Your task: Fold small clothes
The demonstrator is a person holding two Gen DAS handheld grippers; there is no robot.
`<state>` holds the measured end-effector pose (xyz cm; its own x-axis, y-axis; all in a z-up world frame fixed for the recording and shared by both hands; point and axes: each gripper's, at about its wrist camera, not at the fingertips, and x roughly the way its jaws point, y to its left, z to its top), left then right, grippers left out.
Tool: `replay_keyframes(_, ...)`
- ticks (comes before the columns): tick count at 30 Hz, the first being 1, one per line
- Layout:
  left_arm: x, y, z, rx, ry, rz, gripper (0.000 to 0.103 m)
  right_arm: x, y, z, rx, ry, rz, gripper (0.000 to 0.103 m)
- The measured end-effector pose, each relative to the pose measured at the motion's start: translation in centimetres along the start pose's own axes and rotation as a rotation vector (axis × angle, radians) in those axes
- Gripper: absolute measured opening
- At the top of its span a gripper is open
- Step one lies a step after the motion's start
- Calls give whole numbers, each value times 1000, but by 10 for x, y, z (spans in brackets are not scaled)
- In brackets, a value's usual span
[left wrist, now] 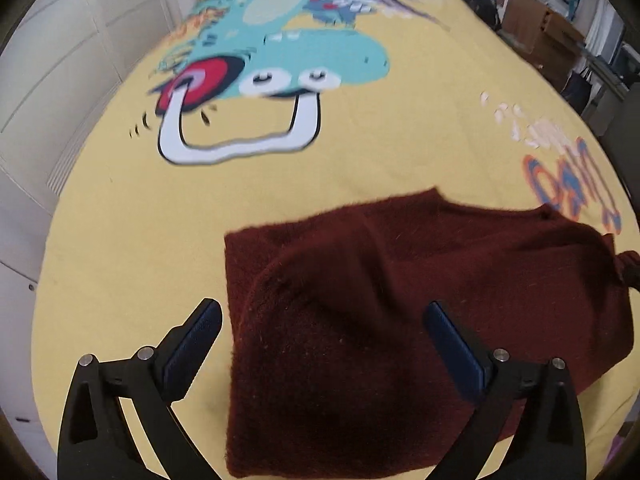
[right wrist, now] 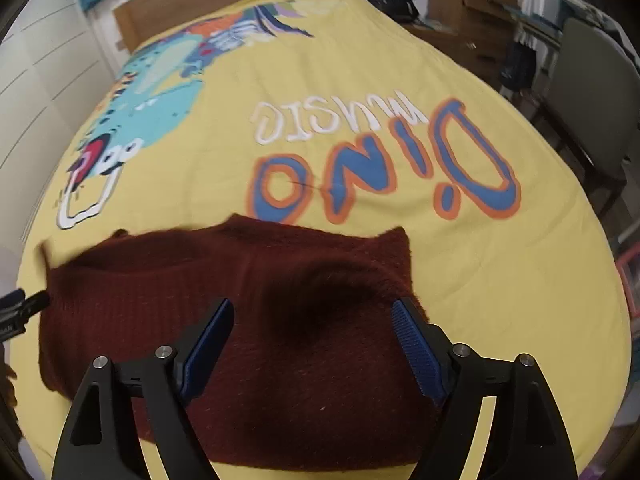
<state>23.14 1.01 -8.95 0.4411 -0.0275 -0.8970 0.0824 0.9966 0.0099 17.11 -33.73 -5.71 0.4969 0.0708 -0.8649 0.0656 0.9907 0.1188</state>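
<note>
Yellow dinosaur-print bedspread under maroon garment, cardboard boxes beyond

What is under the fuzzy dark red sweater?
The dark red sweater lies on the yellow dinosaur bedspread, which shows all around it. The part of the bedspread right beneath it is covered, so anything else there cannot be seen. Both open grippers hover above it.

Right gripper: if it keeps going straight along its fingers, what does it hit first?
Most likely the dark red knit garment. The right gripper is open, and the garment fills the space between and ahead of its fingers. The yellow bedspread lies beyond. The height above the fabric is unclear.
</note>
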Motion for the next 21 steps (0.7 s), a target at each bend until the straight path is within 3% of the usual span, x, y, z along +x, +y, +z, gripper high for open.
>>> replay_keyframes(2, -11, -4, -2, 3, -8, -5, 101, -5, 8, -5, -26, -8, 8, 103)
replay_keyframes(9, -38, -27, -18, 28, -68, -74, 102, -18, 49, -32, -122, -46, 27, 103)
replay_keyframes(13, -37, -54, -34, 120, -113, -46, 102, -11, 70, -56, -161, -47, 23, 103)
replay_keyframes(17, -15, -66, -53, 128, -78, -86, 102, 13, 81, -83, -206, -4, 0, 103)
replay_keyframes(21, 13, -75, -74, 162, -22, -79, 102, 38, 71, -101, -187, 38, -24, 103)
